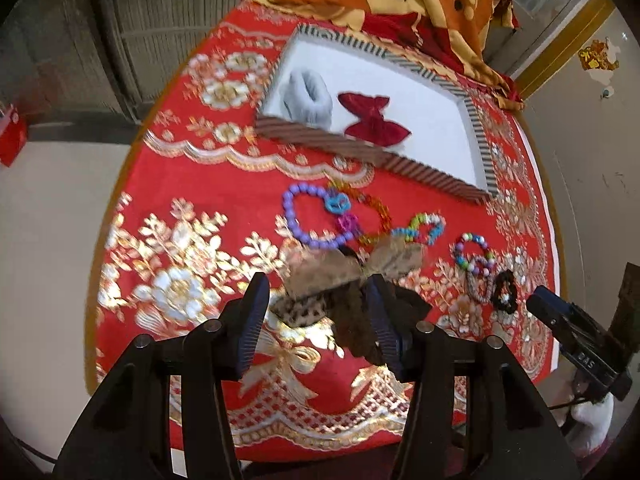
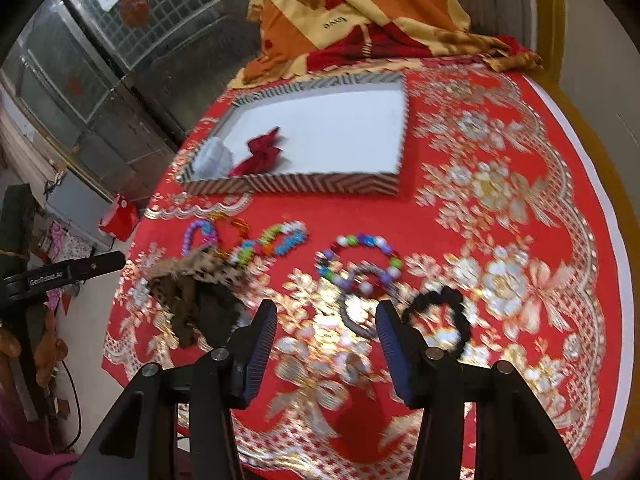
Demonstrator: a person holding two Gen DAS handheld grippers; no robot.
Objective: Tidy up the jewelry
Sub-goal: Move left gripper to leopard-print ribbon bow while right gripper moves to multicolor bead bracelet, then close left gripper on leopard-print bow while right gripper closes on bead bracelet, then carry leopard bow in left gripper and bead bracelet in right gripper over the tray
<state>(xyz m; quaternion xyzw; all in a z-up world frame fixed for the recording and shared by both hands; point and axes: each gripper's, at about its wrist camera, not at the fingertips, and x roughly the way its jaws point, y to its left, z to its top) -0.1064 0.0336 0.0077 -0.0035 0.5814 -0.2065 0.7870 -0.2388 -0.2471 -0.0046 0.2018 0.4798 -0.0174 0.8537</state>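
Observation:
A striped-rim tray (image 1: pixel 320 142) with a white floor holds a grey scrunchie (image 1: pixel 306 96) and a red bow (image 1: pixel 374 120). In front of it on the red tablecloth lie a purple bead bracelet (image 1: pixel 296 220), other coloured bracelets (image 1: pixel 424 228) and a heap of brown leopard-print bows (image 1: pixel 352 276). My left gripper (image 1: pixel 316 284) is open just above that heap, with the bows between its fingers and no pad pressing. In the right wrist view my right gripper (image 2: pixel 326 312) is open over a grey bracelet (image 2: pixel 356 330). A multicoloured bracelet (image 2: pixel 360 260) lies beyond it and a black scrunchie (image 2: pixel 438 320) to its right.
An orange and yellow blanket (image 2: pixel 360 12) is bunched at the table's far end, behind the tray (image 2: pixel 304 184). The round table's edge curves close at left and right. A red box (image 2: pixel 120 216) sits on the floor at left. The tray's right half is bare white.

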